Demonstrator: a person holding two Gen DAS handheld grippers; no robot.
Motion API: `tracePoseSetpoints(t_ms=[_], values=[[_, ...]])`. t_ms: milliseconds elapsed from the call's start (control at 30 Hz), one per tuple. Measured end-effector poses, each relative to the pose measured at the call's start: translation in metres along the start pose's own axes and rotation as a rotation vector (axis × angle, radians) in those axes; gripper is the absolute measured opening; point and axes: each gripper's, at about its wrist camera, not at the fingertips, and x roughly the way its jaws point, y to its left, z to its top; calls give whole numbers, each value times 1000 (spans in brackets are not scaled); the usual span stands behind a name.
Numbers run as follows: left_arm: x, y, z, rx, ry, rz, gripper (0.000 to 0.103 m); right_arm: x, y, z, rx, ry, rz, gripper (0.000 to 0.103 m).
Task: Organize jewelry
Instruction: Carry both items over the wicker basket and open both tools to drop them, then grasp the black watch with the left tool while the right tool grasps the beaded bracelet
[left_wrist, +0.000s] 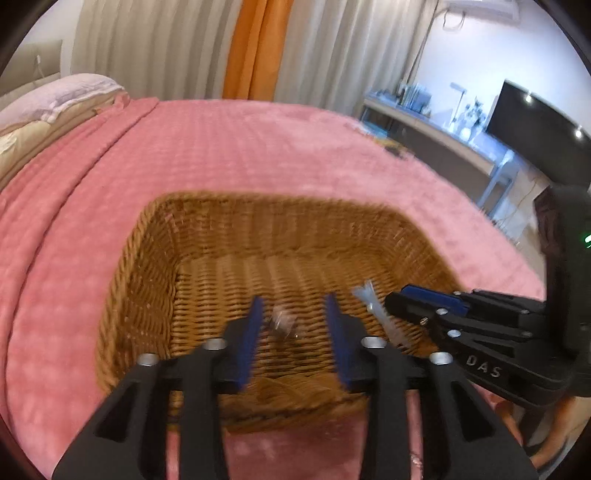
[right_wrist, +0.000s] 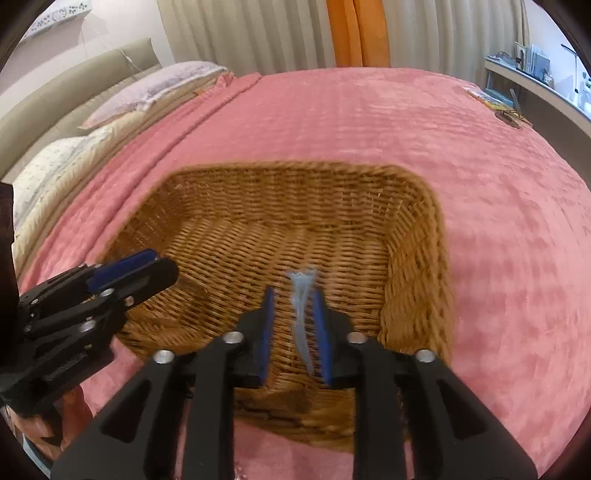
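Jewelry packets sit nearest us: a small clear packet (left_wrist: 282, 322) lies on the basket floor between our left gripper's (left_wrist: 294, 322) spread blue pads, untouched. Our right gripper (right_wrist: 292, 320) has a pale blue packet (right_wrist: 302, 314) between its parted pads; blur hides whether they pinch it, so we cannot tell. Both tools reach over the near rim of the wicker basket (left_wrist: 155, 236), which rests on the pink blanket (left_wrist: 236, 147). Beyond hang beige curtains (left_wrist: 155, 48).
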Motion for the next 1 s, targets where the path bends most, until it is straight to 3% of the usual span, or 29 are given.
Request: tracePoseSetpoints(t_ms=[67, 300, 600, 733, 1000], values=[[-23, 0, 2, -5, -50, -33, 46, -14, -1, -1, 4, -40, -12, 35], [-101, -13, -16, 28, -137, -88, 48, -83, 7, -21, -16, -138, 6, 35], [-146, -8, -74, -26, -108, -72, 48, -142, 12, -74, -54, -189, -31, 35], [-141, 6, -96, -80, -57, -78, 48, -134, 11, -99, -53, -149, -29, 35], [-102, 30, -119, -174, 67, -150, 48, -66, 20, -117, -16, 36, 71, 35]])
